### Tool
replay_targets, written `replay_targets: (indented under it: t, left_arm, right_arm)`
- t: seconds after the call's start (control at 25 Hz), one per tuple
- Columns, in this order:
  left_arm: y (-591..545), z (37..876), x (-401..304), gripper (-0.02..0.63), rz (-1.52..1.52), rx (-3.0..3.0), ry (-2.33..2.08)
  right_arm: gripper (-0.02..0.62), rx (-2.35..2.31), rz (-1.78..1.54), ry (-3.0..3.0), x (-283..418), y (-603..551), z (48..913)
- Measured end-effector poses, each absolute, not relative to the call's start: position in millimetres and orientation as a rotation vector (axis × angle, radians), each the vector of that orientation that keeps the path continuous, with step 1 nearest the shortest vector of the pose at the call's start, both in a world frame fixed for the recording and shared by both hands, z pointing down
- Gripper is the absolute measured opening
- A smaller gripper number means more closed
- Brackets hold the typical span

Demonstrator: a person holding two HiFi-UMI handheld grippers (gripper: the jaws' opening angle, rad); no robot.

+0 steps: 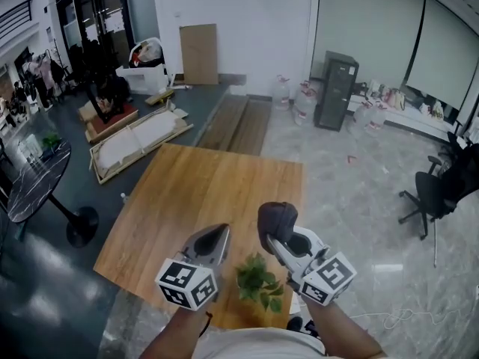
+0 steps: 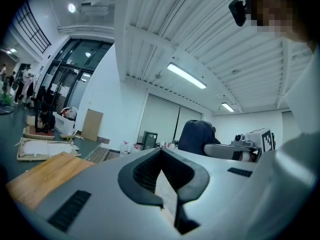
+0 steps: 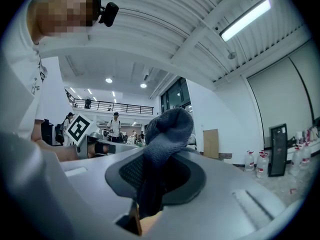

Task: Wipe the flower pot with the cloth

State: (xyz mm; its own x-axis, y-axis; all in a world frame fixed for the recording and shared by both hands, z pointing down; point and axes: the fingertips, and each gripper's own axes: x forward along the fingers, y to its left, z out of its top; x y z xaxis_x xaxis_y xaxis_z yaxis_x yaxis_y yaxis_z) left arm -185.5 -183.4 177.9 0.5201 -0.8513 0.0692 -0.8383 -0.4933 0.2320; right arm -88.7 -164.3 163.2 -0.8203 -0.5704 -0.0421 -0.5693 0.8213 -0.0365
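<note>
A small green plant stands at the near edge of the wooden table; its leaves hide the flower pot. Both grippers are held up above the table, pointing away from me, one on each side of the plant. My left gripper is shut with nothing between its jaws. The right gripper is shut on a dark grey cloth, which bunches up above the jaw tips. In the left gripper view the cloth shows off to the right.
Grey tiled floor surrounds the table. A black office chair stands to the right, a round dark table to the left. Flat cardboard packages, a grey cabinet and water bottles lie farther back.
</note>
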Motion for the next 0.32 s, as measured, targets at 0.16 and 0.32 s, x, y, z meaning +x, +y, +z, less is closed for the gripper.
replay_targets:
  t: [0.16,0.32]
  left_arm:
    - [-181.2,177.7,-185.7,0.006,-0.086,2.538,-1.423]
    - [-179.5,175.0,-186.1,0.006,-0.096,2.541,-1.417]
  right_arm:
    - [0.061,-0.926,-0.037,2.937,-90.2,-163.1,162.0]
    - [0.061,-0.924,-0.05,2.936,-89.9,-161.9,162.0]
